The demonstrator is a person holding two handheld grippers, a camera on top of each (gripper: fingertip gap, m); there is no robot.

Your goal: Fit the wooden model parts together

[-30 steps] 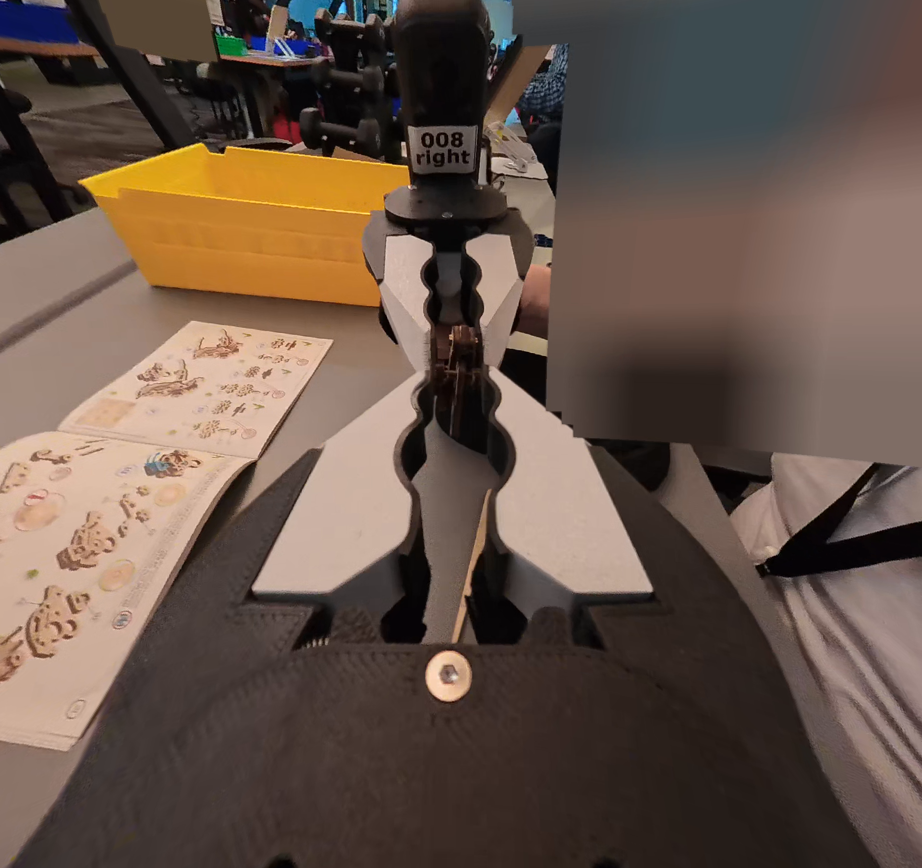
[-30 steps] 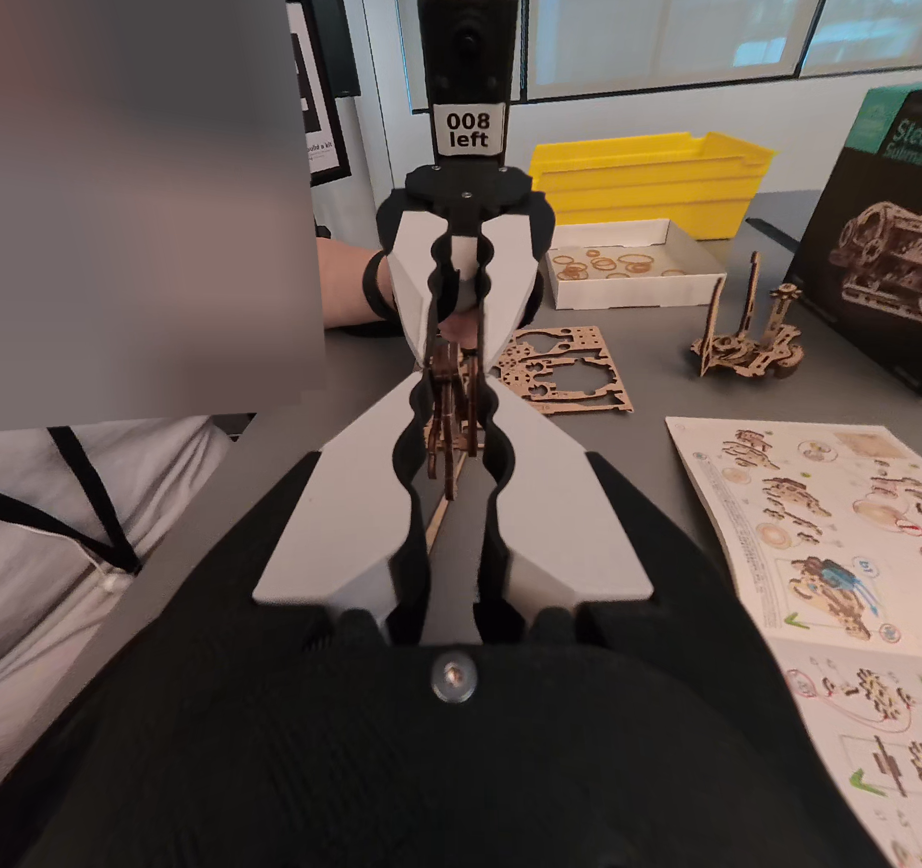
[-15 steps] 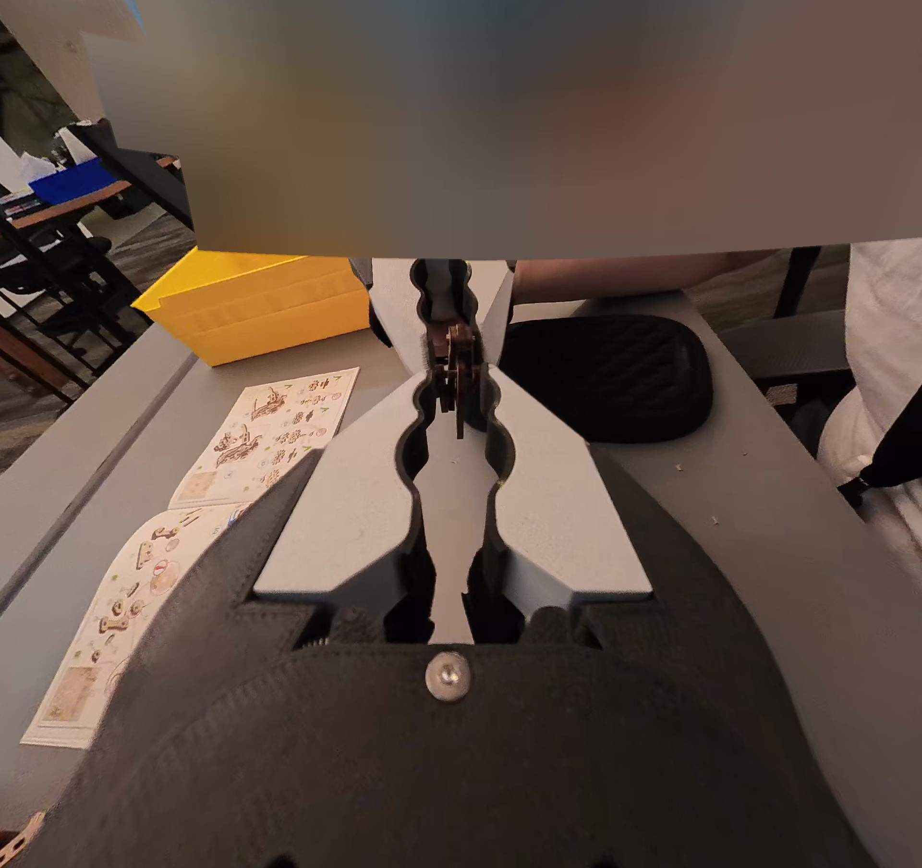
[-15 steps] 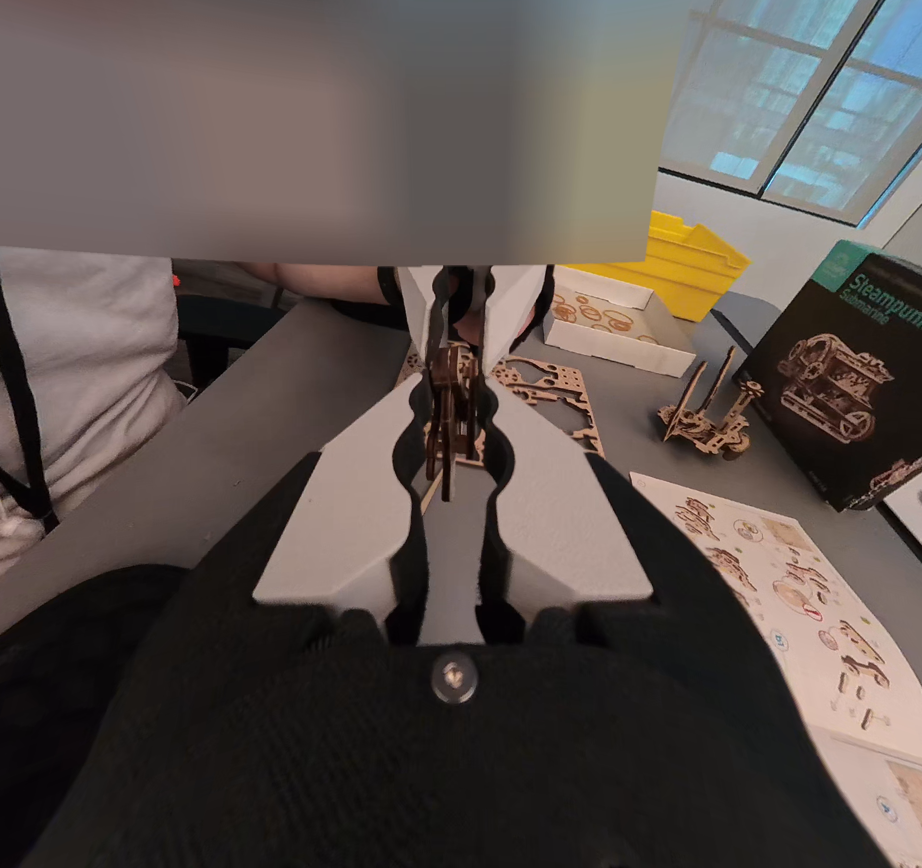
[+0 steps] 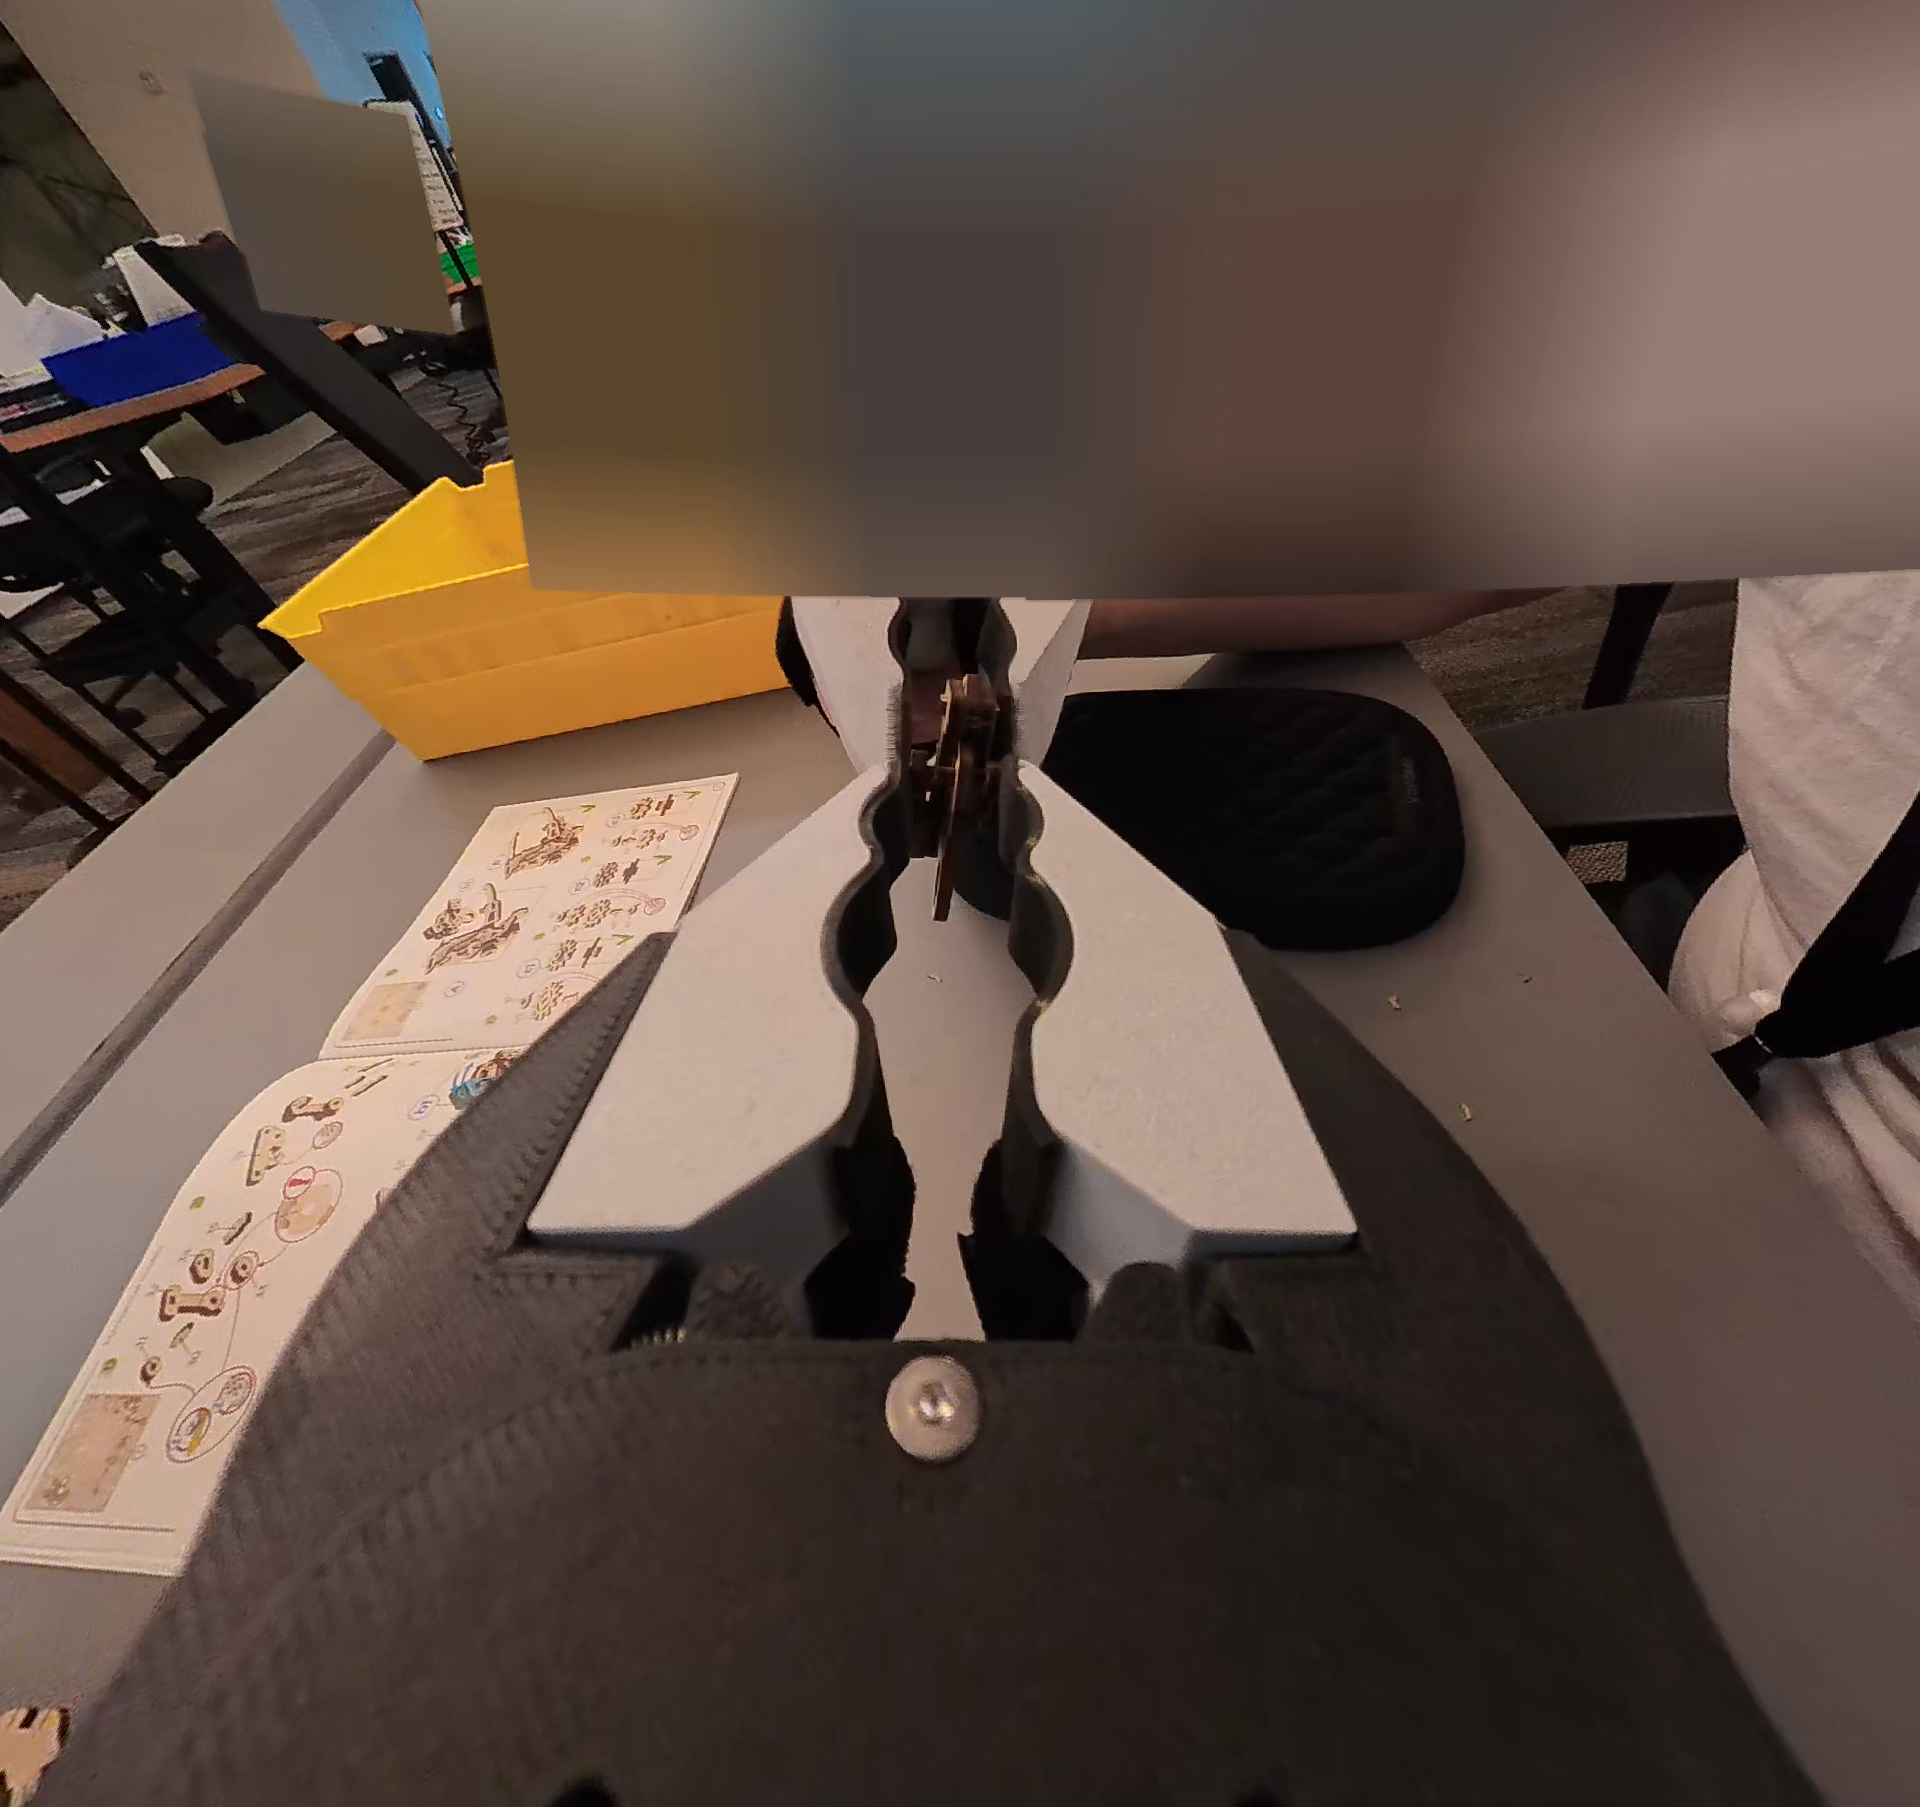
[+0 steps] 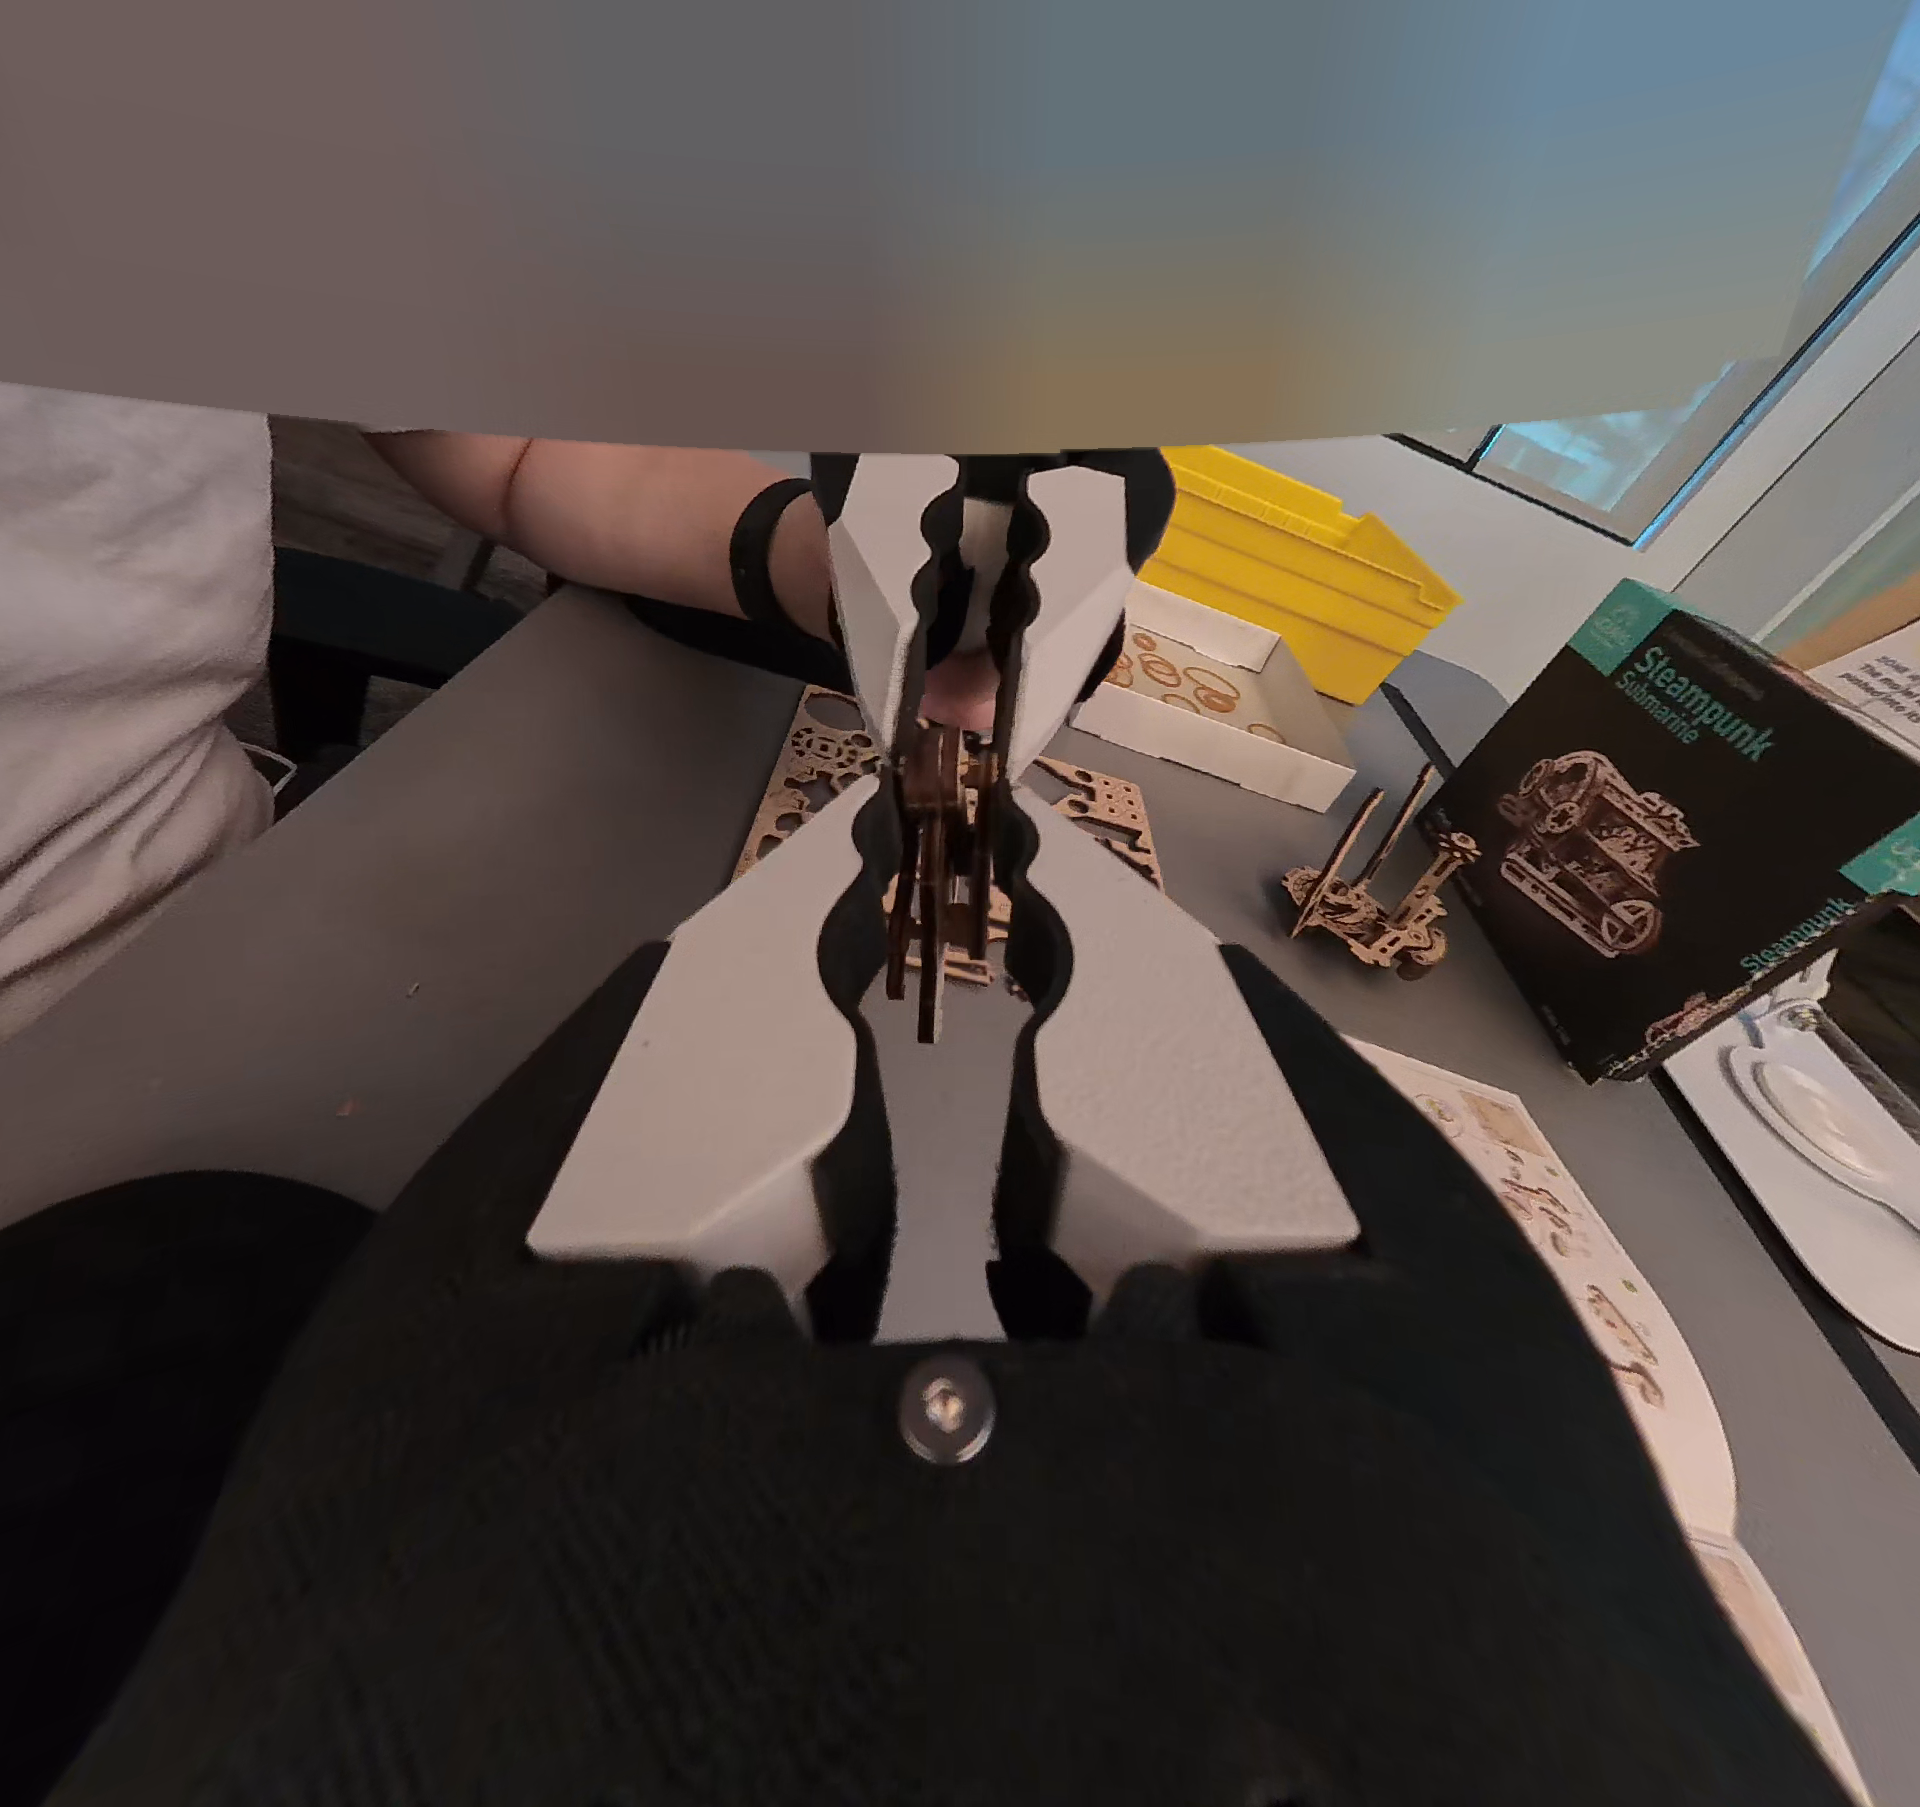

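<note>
wooden model parts (image 5: 951,789) pinched tip-to-tip, left gripper (image 5: 951,801) and right gripper (image 6: 940,801) jaws both narrow; instruction sheet (image 5: 540,905) left of them on counter (image 5: 1558,1082).

Pale grey fingers (image 5: 748,1061) with wavy dark inner edges, black ribbed body, one silver screw (image 5: 932,1407); white shirt (image 6: 114,635), black wristband (image 6: 756,552).

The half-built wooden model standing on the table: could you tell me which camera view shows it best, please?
The right wrist view. The half-built wooden model stands there in full, unobstructed, on the grey table between the white tray and the dark kit box. The left wrist view does not show it at all.
</note>
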